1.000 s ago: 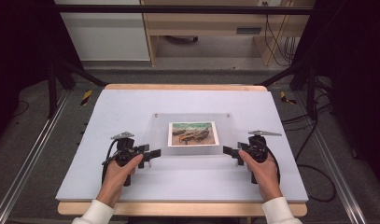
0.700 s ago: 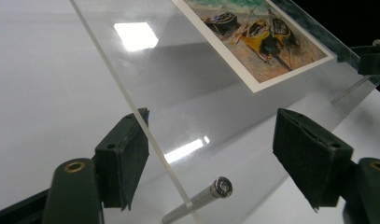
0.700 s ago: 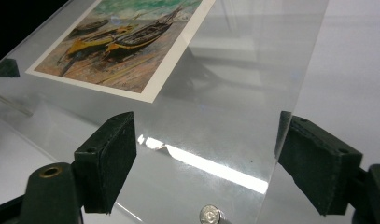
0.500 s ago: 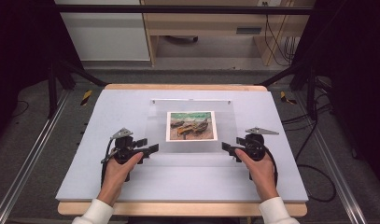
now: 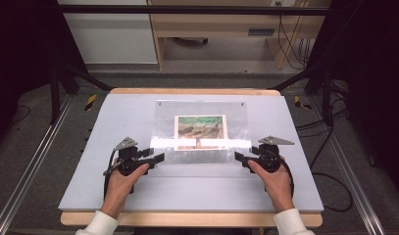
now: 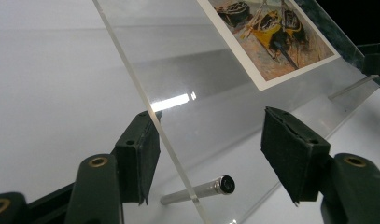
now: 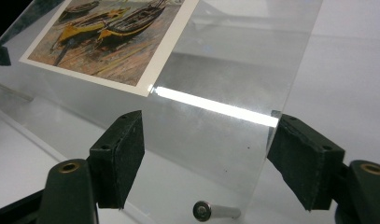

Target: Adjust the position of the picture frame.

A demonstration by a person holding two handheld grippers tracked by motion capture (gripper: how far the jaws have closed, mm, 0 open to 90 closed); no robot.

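Note:
A clear acrylic panel [image 5: 163,128] [image 6: 187,60] [image 7: 239,56] carrying a picture of boats [image 5: 200,128] [image 6: 271,32] [image 7: 108,37] stands tilted over the white board, its near corners at my grippers. The panel's left edge runs between the jaws of my left gripper [image 5: 160,157] [image 6: 208,149]; one pad touches it, the other stands off. My right gripper [image 5: 237,157] [image 7: 206,144] straddles the right edge the same way. Both pairs of jaws have just been closing. A metal post [image 6: 197,192] [image 7: 214,211] lies under the panel at each corner.
The white board [image 5: 187,196] lies on a wooden table with bare surface in front of and beside the panel. Metal rails [image 5: 30,171] run along the floor on both sides, and cables [image 5: 329,181] trail at the right.
The panel's far edge has swung up and away, so the sheet now looks larger and the picture sits higher. Both hands stayed in place.

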